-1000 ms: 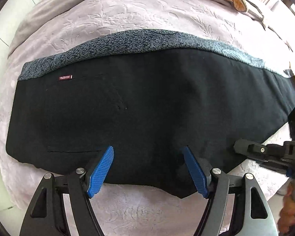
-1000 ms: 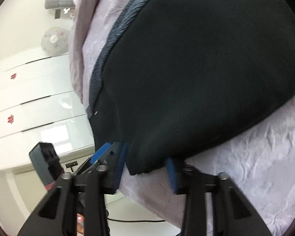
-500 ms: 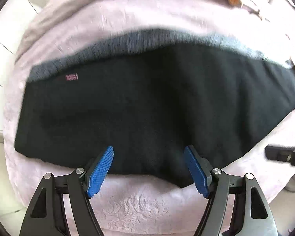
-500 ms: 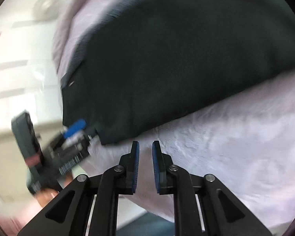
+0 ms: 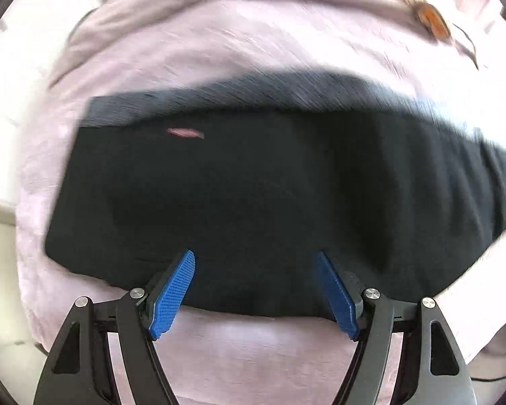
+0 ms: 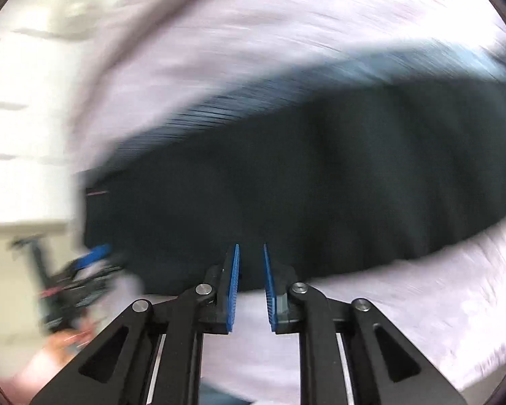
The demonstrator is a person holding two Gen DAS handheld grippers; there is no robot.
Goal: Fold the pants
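Black pants [image 5: 270,195] lie flat across a pale pink bed cover [image 5: 253,344], with a grey-blue waistband [image 5: 286,91] along the far edge and a small red label [image 5: 184,132]. My left gripper [image 5: 255,253] hangs open over the pants' near edge, its blue pads wide apart and gripping nothing. In the right wrist view the pants [image 6: 320,175] spread ahead, blurred. My right gripper [image 6: 250,246] hovers above their near edge with only a narrow gap between its pads and nothing in it. The left gripper [image 6: 91,263] shows as a blur at the lower left there.
A brownish object [image 5: 431,22] lies at the bed's far right. White cabinet fronts [image 6: 17,135] stand beyond the bed's left end. A person's hand [image 6: 60,341] shows at the lower left. The bed's edge runs close below both grippers.
My right gripper has let go of the pants' edge, risen and rolled, so it now looks across the whole garment. The left gripper shifted a little sideways and stayed open.
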